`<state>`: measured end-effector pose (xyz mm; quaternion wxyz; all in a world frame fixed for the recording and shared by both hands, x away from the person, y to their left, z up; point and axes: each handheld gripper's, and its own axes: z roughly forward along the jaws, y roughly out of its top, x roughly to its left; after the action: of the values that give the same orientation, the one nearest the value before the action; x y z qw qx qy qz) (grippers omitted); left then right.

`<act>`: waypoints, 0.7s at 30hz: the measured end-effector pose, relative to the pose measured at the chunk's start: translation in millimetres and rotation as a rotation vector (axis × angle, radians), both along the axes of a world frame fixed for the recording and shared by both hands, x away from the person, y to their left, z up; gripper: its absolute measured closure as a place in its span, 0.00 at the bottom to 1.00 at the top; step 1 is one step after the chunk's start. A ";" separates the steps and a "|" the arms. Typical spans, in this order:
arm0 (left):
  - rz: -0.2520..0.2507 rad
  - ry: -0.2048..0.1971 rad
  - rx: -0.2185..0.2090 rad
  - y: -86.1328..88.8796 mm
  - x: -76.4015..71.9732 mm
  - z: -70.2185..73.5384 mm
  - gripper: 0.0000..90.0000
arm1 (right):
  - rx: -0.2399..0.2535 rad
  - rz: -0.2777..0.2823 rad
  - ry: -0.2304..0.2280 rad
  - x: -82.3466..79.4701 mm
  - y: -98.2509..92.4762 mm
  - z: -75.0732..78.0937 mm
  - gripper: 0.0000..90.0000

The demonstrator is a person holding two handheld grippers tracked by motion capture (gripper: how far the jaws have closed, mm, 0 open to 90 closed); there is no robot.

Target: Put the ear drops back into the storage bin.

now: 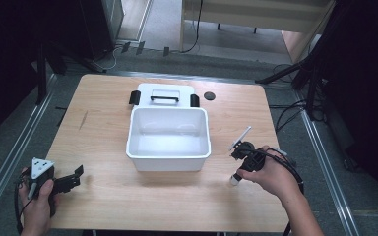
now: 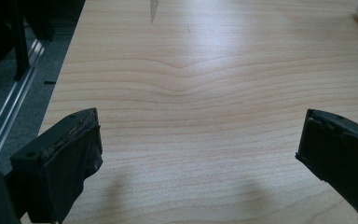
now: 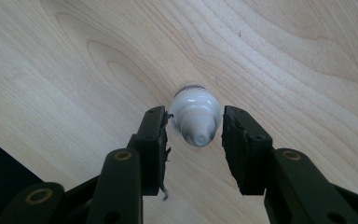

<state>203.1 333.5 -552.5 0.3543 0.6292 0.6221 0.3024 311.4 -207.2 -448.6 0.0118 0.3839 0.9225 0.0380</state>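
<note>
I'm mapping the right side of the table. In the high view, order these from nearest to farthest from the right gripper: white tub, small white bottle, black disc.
From the right gripper:
1. small white bottle, between its jaws.
2. white tub, table centre, to its left.
3. black disc, near the far edge.

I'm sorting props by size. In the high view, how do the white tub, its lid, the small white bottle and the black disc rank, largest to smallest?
1. White tub
2. Lid, partly hidden behind the tub
3. Small white bottle and black disc: both tiny, and the bottle sits nearer the camera between the right gripper jaws, so they stay unranked.
</note>
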 end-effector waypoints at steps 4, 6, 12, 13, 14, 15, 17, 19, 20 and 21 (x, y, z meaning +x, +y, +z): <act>0.000 0.000 0.000 0.0 0.0 0.0 0.00 | 0.003 0.002 0.002 1.5 0.0 -2.1 0.72; -0.001 0.001 0.001 0.0 0.0 0.0 0.00 | -0.003 0.000 0.008 1.6 0.0 -3.3 0.73; -0.001 0.001 0.001 -0.1 0.0 0.0 0.00 | -0.002 -0.007 0.003 1.1 -1.2 -4.6 0.78; -0.001 0.001 0.001 -0.1 0.0 0.0 0.00 | -0.003 -0.007 -0.001 0.8 -1.2 -4.4 0.79; -0.002 0.002 0.001 -0.1 0.0 0.0 0.00 | 0.001 -0.004 0.000 0.9 -1.4 -4.3 0.79; -0.002 0.001 0.001 -0.1 0.0 0.0 0.00 | 0.000 -0.001 0.002 0.7 -1.2 -4.0 0.80; -0.002 0.001 0.002 0.0 0.0 0.0 0.00 | -0.002 0.004 -0.001 0.3 -0.9 -4.1 0.80; -0.002 0.000 0.002 -0.2 0.1 -0.1 0.00 | -0.006 0.003 -0.001 -0.1 -0.4 -3.9 0.80; -0.002 0.000 0.001 -0.1 0.1 0.0 0.00 | -0.005 0.008 -0.002 0.0 -0.5 -4.0 0.80; -0.002 0.001 0.002 -0.1 0.0 0.0 0.00 | -0.005 0.008 -0.002 -0.1 -0.4 -4.0 0.80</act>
<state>203.1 333.5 -552.5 0.3538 0.6303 0.6214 0.3024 311.3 -207.6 -452.6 0.0136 0.3800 0.9242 0.0361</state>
